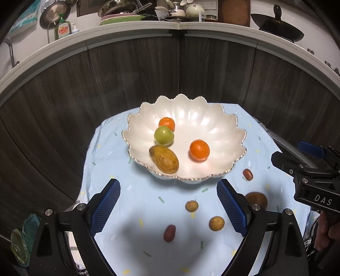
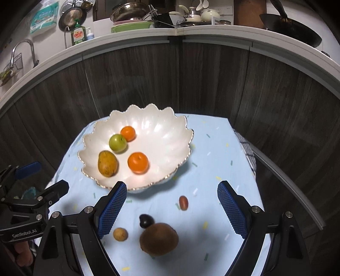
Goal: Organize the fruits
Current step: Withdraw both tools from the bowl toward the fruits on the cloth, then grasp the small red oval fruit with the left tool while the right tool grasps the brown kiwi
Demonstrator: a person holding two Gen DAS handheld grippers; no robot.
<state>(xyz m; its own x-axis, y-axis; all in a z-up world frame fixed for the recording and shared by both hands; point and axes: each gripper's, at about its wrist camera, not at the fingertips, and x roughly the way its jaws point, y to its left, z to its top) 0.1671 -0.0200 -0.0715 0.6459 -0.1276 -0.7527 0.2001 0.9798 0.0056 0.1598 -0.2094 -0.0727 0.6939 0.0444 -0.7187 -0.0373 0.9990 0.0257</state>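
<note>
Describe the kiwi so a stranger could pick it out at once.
Start at the white scalloped bowl on the pale blue tablecloth. On the cloth in front of it lie several loose fruits; the brown fuzzy kiwi is nearest the camera. It is by far the biggest, touching a small dark purple fruit.

Dark wood-grain cabinet fronts [image 2: 212,85] under a white countertop [image 2: 223,31]; faucet [image 2: 23,48] at left, green dish-soap bottle [image 2: 78,36], stacked pans [image 2: 129,11], black wok [image 2: 291,27] at right. Light-blue confetti-print tablecloth [image 2: 212,148] below.
</note>
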